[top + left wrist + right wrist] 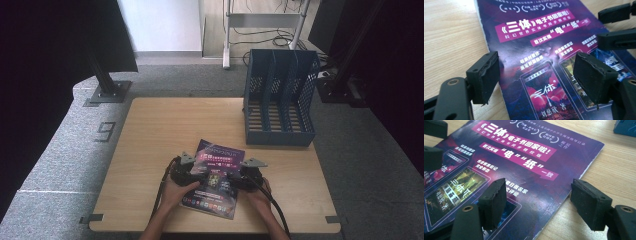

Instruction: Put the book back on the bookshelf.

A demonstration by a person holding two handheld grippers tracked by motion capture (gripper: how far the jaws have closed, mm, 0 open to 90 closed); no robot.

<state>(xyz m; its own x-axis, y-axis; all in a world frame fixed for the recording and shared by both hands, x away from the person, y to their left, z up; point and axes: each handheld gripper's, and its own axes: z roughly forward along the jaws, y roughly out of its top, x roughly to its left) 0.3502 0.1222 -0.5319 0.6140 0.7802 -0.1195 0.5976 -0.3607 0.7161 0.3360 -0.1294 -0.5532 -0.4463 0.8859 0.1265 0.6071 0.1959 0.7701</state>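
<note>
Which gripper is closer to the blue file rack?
The right gripper. It sits at the magazine's right edge, on the blue file rack's side of the table. The left gripper is at the magazine's left edge, farther from the rack.

Light wooden rectangular table [160, 130] carrying two items. A dark blue perforated plastic file rack [280, 97] stands at its far right corner; a purple glossy booklet [220, 155] lies flat nearer the front edge, left of the rack.

**Handheld grippers, pair**

Left gripper [192, 175] and right gripper [239, 176]: black bodies, each topped by a grey three-cornered plate, trailing a black cable. Jaws black, with worn foam-like pads [486, 75] and round screw holes. Forearms bare, unsleeved.
</note>
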